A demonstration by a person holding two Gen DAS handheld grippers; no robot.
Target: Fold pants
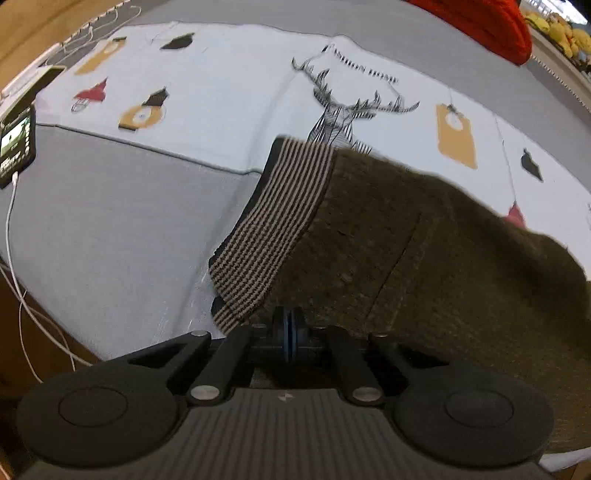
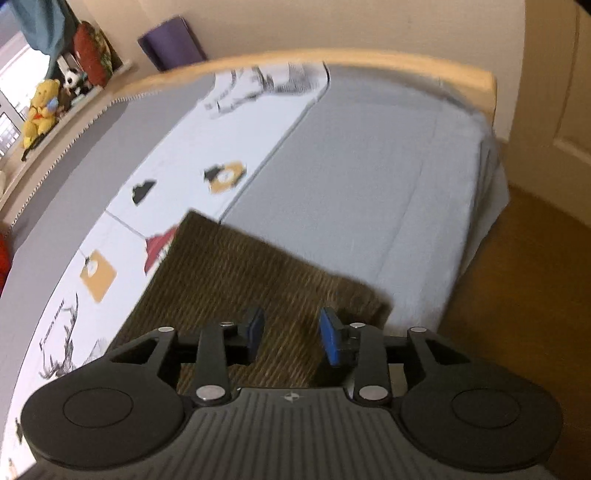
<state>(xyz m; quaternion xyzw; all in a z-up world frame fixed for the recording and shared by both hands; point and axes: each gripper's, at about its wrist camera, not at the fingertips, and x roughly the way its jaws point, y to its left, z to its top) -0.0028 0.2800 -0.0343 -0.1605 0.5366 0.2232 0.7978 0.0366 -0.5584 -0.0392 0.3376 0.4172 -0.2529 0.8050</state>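
Note:
Dark olive-brown knit pants (image 1: 424, 251) lie on the bed, folded, with a striped ribbed cuff (image 1: 273, 229) at their left end. My left gripper (image 1: 288, 328) sits at the near edge of the pants beside the cuff, its blue pads pressed together; whether cloth is pinched between them is not clear. In the right wrist view the pants (image 2: 240, 280) lie flat under my right gripper (image 2: 291, 334), which hovers just above the cloth near its right edge, open and empty.
The bed has a grey sheet (image 2: 369, 177) and a white printed panel with a deer drawing (image 1: 343, 107). A phone on a white cable (image 1: 16, 144) lies at the left bed edge. A red cushion (image 1: 480, 26) lies at the back. Plush toys (image 2: 40, 107) sit on a ledge. Wooden floor (image 2: 517, 295) lies to the right.

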